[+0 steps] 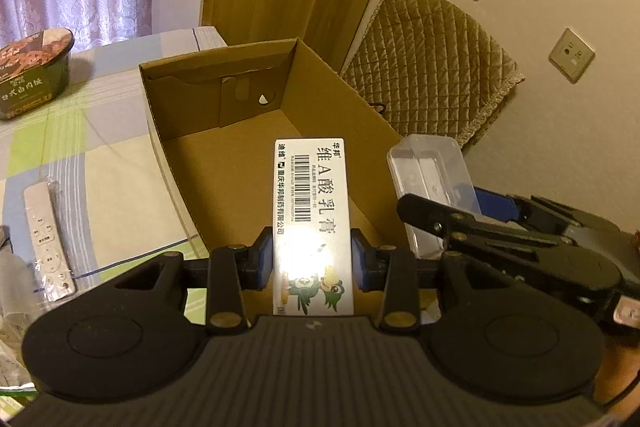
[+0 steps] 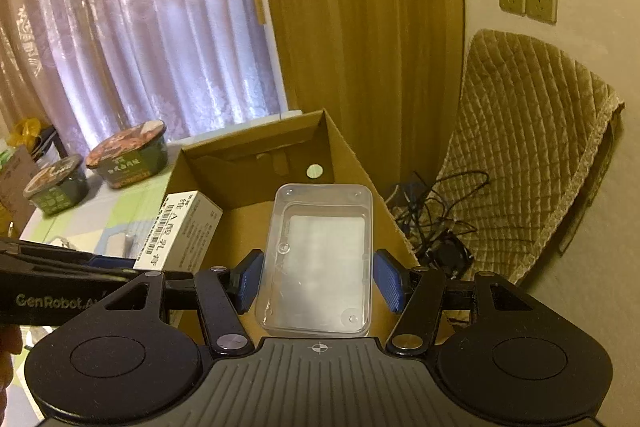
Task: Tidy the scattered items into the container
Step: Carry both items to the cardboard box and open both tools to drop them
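Cardboard box (image 1: 224, 163): open-topped, on the table (image 1: 80, 131), floor bare as far as I see; it is the container both my loads are bound for.
White carton (image 1: 312, 211): printed medicine pack, clamped across its width by my left gripper (image 1: 312, 259), held over the box's near edge.
Clear case (image 2: 320, 255): plastic, lidded; sits between the blue pads (image 2: 388, 283) of my right gripper (image 2: 318, 279), over the right side of the box. Left pad looks to touch, right pad shows a sliver of gap, so I read it as held but lightly.
Grippers: side by side, close; each appears in the other's view.
Left on table: remote (image 1: 48, 239) in a clear sleeve, two noodle bowls (image 2: 128, 155) further back.
Risk one: case slips or tilts if that grip is as loose as it looks.
Risk two: the two rigs knock together while lowering, since they crowd one opening.
Risk three: carton catches the near wall if I drop it short.
Hidden: near box wall and floor beneath my loads; glare washes out the carton's middle; case contents unreadable.
Cut off: table's left edge, clutter there indistinct.
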Demonstrator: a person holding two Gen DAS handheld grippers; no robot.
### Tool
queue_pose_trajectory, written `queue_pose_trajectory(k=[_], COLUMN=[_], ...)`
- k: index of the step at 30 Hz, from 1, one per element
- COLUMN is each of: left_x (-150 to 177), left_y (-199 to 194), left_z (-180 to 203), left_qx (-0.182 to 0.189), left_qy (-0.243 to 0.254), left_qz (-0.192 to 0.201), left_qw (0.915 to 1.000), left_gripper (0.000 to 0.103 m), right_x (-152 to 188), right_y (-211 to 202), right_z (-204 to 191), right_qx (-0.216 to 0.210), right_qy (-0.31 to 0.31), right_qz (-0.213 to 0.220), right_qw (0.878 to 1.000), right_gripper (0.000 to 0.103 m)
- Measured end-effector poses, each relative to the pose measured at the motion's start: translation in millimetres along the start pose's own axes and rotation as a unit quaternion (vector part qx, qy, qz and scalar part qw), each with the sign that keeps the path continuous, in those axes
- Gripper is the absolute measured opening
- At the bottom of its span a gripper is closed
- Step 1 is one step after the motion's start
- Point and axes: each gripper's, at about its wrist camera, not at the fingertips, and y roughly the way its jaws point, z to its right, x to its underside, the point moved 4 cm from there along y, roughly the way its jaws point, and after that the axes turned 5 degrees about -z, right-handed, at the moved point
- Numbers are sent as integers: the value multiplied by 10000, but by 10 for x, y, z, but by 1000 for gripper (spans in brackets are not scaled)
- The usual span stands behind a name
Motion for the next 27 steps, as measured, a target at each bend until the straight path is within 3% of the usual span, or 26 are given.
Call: queue_pose_trajectory(k=[2,12,23,24,25,26,27], left_x=[-11,62,173,184,198,212,230], left_y=[9,-234,-415,-426,-438,-451,-466], left_z=[-42,-286,-413,-424,-435,-446,-462], left_qx=[-30,-294,-286,-282,-291,-309,-321], left_qy=[-78,-234,-446,-460,-460,-456,-459], left_qz=[-11,180,219,221,219,217,223], left_qw=[10000,9991,9984,9983,9983,9982,9982], left_gripper=[40,41,50,51,52,52,53], right_x=[10,54,9,2,-1,-6,-7], right_y=[10,43,135,147,153,144,122], right_z=[13,-59,-276,-289,-287,-271,-255], right_qx=[6,-28,-267,-293,-272,-242,-207], right_qy=[0,-33,-242,-258,-224,-148,-91], right_qz=[-20,-67,-104,-81,-58,9,102], right_qw=[10000,10000,9993,9992,9994,9996,9997], right_gripper=[62,62,63,69,95,102,102])
